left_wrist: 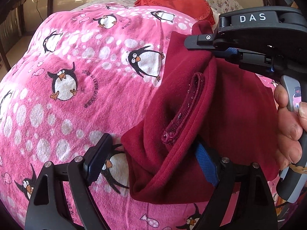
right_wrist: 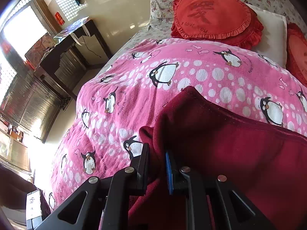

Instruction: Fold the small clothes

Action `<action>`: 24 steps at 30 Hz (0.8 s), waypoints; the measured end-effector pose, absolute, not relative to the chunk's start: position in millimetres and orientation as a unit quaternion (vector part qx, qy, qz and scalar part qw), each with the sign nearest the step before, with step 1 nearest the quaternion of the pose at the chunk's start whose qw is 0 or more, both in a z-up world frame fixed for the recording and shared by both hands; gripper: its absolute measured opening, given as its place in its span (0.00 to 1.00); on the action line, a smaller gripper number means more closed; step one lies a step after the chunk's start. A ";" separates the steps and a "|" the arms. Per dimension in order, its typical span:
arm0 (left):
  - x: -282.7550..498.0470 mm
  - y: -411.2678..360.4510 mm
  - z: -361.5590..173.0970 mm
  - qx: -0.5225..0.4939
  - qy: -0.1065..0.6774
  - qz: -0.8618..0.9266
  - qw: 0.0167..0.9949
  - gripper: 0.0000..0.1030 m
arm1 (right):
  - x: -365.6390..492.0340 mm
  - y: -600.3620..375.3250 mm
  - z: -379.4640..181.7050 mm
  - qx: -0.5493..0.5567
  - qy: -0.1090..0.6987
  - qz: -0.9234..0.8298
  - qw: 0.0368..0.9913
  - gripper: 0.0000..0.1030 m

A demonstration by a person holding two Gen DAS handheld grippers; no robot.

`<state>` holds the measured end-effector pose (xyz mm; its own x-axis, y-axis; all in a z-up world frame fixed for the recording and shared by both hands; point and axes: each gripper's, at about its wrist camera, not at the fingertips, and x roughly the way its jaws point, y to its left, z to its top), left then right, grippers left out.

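A small dark red garment point(left_wrist: 226, 115) hangs folded above the pink penguin blanket point(left_wrist: 76, 76); a glittery trim strip point(left_wrist: 184, 111) shows in its fold. My left gripper point(left_wrist: 151, 159) is open, its jaws wide apart; the garment's lower fold drapes between them against the blue right pad point(left_wrist: 206, 164). My right gripper point(left_wrist: 213, 49) is shut on the garment's upper edge, at the right in the left wrist view. In the right wrist view, my right gripper point(right_wrist: 157, 163) pinches the red cloth point(right_wrist: 220, 138), which spreads to the right.
Red heart-shaped cushions point(right_wrist: 213, 17) and a white pillow point(right_wrist: 272, 32) lie at the head of the bed on a floral sheet point(right_wrist: 163, 3). A dark desk point(right_wrist: 76, 38) and a cabinet stand to the left of the bed. The person's hand point(left_wrist: 287, 126) holds the right gripper's handle.
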<state>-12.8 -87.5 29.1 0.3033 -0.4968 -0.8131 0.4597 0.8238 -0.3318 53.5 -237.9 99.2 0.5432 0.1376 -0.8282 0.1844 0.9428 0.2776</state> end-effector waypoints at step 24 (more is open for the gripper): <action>-6.4 -69.7 20.7 -0.083 0.495 -0.330 0.800 0.54 | 75.3 -206.5 79.6 0.107 0.537 -0.063 0.835 0.67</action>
<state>-6.4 -69.7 20.7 0.2928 -0.6098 -0.7364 0.4449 0.7686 -0.4596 75.3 -206.5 79.6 0.4159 0.0100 -0.9094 0.2187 0.9695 0.1107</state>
